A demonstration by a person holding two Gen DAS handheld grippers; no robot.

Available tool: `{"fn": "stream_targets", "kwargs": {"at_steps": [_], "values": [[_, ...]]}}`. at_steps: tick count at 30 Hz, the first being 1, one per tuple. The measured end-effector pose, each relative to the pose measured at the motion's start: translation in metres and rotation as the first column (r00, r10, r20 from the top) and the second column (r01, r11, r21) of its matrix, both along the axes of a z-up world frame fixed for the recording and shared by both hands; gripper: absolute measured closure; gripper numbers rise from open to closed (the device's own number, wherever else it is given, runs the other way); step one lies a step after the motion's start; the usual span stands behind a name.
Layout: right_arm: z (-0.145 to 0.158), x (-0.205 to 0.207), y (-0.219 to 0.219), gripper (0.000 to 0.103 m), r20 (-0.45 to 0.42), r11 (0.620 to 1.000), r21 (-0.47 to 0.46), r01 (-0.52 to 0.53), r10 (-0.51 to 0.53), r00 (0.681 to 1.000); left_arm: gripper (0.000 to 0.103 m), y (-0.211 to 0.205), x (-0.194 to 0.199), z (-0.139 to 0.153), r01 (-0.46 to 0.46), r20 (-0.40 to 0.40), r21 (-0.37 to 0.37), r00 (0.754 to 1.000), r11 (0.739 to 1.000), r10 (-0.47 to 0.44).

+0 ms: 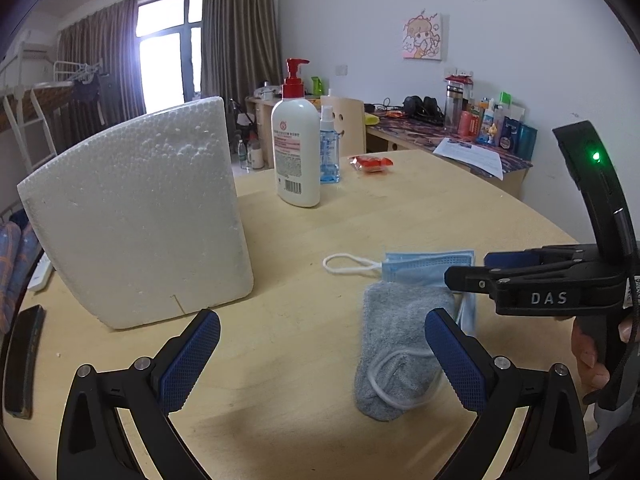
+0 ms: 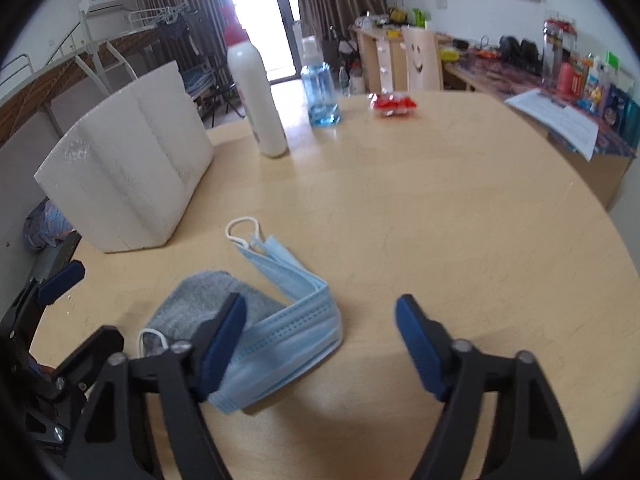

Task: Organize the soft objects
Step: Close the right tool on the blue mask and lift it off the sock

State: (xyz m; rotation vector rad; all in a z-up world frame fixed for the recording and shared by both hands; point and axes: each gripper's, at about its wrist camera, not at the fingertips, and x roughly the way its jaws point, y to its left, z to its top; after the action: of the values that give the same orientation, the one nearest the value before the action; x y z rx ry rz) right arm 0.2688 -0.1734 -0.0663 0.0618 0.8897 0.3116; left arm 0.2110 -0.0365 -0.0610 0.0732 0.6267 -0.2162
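A grey sock (image 1: 394,344) lies on the wooden table (image 1: 320,232), with a folded blue face mask (image 1: 424,270) partly over and behind it. My left gripper (image 1: 322,354) is open and empty, just above the table, its right finger over the sock. My right gripper (image 1: 466,270) comes in from the right above the mask. In the right wrist view the right gripper (image 2: 320,338) is open and empty; the mask (image 2: 288,320) lies between its fingers and the sock (image 2: 200,300) to the left.
A white foam block (image 1: 136,220) stands at the left. A lotion pump bottle (image 1: 296,148), a blue spray bottle (image 1: 330,148) and a red packet (image 1: 370,163) stand at the far side. A dark phone (image 1: 24,360) lies at the left edge.
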Motion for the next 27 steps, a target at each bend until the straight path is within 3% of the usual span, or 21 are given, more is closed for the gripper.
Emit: {"fn": "stream_targets", "kwargs": {"at_steps": [3, 11, 22, 27], "values": [[-0.004, 0.001, 0.000, 0.041, -0.019, 1.000, -0.006, -0.005, 0.005, 1.000, 0.001, 0.001, 0.000, 0.000, -0.009, 0.002, 0.003, 1.000, 1.000, 0.009], [-0.007, 0.004, 0.001, 0.042, -0.030, 0.999, -0.048, -0.015, 0.014, 0.999, 0.001, 0.001, -0.003, 0.002, -0.009, 0.010, 0.000, 1.000, 1.000, 0.009], [-0.009, 0.005, -0.007, 0.079, -0.031, 0.999, -0.035, -0.019, 0.018, 0.999, 0.001, -0.002, -0.001, 0.000, -0.018, -0.002, -0.002, 1.000, 1.000, 0.018], [-0.004, 0.003, -0.017, 0.080, -0.012, 1.000, -0.011, -0.001, 0.001, 1.000, 0.001, -0.007, 0.000, 0.001, -0.016, -0.005, 0.004, 1.000, 1.000, 0.017]]}}
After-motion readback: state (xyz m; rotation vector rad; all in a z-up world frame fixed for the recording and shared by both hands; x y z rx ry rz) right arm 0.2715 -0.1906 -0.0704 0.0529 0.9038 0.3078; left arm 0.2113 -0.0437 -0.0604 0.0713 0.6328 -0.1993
